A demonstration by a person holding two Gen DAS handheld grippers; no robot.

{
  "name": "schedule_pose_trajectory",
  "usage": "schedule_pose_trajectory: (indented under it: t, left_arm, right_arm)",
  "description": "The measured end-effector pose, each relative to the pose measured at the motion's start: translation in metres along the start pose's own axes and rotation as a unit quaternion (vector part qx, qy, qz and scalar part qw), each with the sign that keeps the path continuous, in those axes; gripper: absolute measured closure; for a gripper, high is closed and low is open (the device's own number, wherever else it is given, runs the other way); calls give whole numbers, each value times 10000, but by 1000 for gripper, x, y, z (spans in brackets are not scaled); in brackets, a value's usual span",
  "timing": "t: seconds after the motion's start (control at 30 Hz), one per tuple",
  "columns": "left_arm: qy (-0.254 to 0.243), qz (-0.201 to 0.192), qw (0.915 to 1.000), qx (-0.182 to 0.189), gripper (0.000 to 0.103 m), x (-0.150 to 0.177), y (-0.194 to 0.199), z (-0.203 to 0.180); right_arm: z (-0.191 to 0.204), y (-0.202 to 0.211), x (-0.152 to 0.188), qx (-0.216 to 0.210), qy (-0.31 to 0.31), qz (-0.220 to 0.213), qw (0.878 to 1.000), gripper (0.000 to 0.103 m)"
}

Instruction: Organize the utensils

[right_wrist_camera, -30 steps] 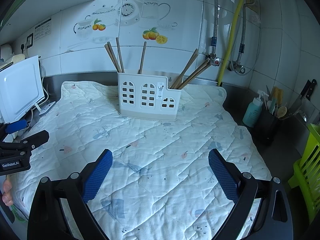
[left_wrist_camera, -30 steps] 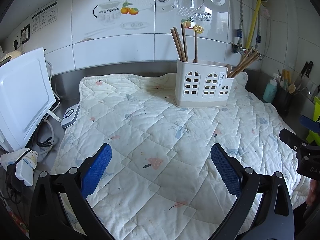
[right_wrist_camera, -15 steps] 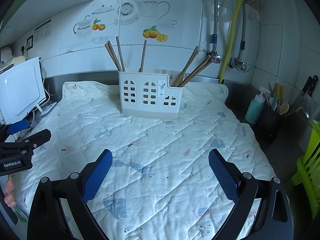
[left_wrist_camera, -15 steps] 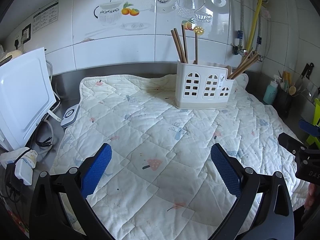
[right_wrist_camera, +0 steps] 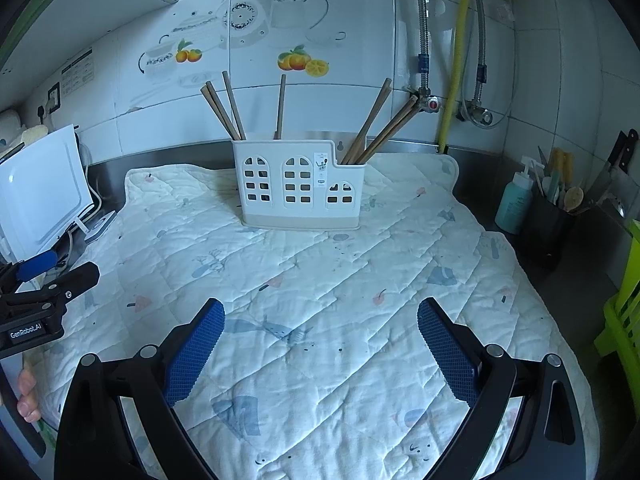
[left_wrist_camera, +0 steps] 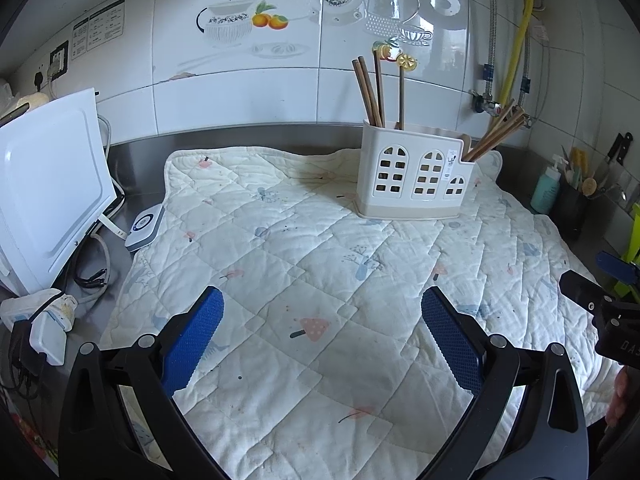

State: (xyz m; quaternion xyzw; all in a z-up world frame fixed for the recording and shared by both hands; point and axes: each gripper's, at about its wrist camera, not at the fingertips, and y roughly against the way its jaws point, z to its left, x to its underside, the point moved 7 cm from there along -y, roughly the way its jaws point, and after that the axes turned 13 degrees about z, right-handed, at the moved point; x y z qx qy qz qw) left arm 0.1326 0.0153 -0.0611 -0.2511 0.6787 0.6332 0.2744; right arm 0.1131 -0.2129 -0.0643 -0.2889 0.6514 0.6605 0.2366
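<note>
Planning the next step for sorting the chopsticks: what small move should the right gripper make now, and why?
Probably reach the right gripper forward toward the leaning chopsticks in the low end of the holder. Both grippers are open and empty, and nothing lies loose on the quilted mat.

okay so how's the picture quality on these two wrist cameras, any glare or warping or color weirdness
Left wrist view: strong fisheye bending, dark vignette corners, window glare on the wall tiles, the utensil holder sharp. Right wrist view: same warping, a cooler blue cast, the quilted mat evenly lit with soft shadows, no motion blur.
</note>
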Motion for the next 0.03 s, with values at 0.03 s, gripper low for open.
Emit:
schedule_pose_trajectory:
  t: [0.03]
  left_arm:
    - [-1,-4,10000,5,5,0,0,0]
  right_arm:
    - [0,0,0,-2,5,2,10000,9]
